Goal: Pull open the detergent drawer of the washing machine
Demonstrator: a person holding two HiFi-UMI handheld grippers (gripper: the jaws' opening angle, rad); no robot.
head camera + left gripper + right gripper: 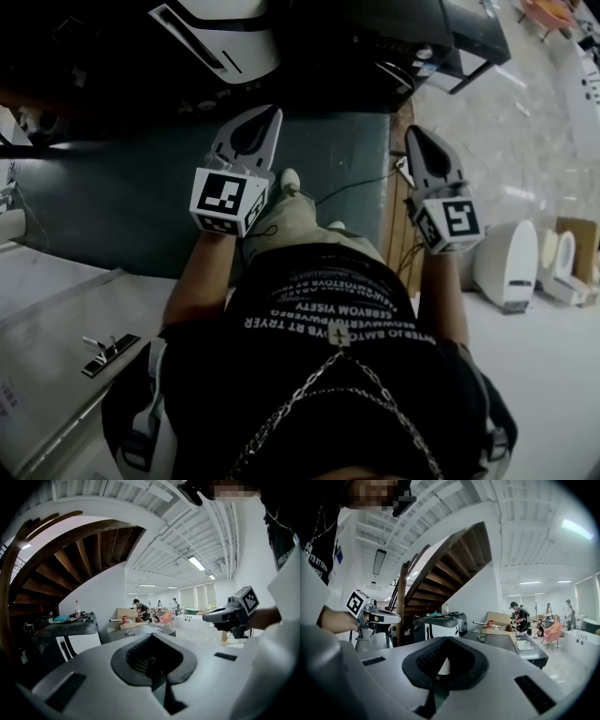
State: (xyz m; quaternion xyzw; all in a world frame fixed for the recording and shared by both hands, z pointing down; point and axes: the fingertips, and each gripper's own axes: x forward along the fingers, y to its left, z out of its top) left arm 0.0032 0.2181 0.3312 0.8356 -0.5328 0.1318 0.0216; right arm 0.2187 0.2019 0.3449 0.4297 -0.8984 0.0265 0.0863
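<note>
Approach step. Left gripper (pixel 271 114) and right gripper (pixel 415 132) are empty, fingers pressed together. The likely washer (pixel 440 629) stands well beyond the fingertips, drawer indiscernible. Next, I judge: close in, spread fingers.

Counting two grippers: left gripper (pixel 272 117), right gripper (pixel 415 136). Each is carrying one marker cube, so two: left cube (pixel 228 200), right cube (pixel 450 220). Seeing one wooden staircase (pixel 440 569), using it as reference. One dark unit (pixel 440 620) is sitting just beside the staircase foot, with one bottle (pixel 446 609) standing on top. One cardboard box (pixel 499 618) is lying near the staircase, past that unit. Three people (pixel 518 616) are standing well beyond the staircase. A possible fourth is sitting there, too small to confirm. One pink chair (pixel 553 632) is sitting among them. Head view is also showing two white appliances (pixel 506 267).
</note>
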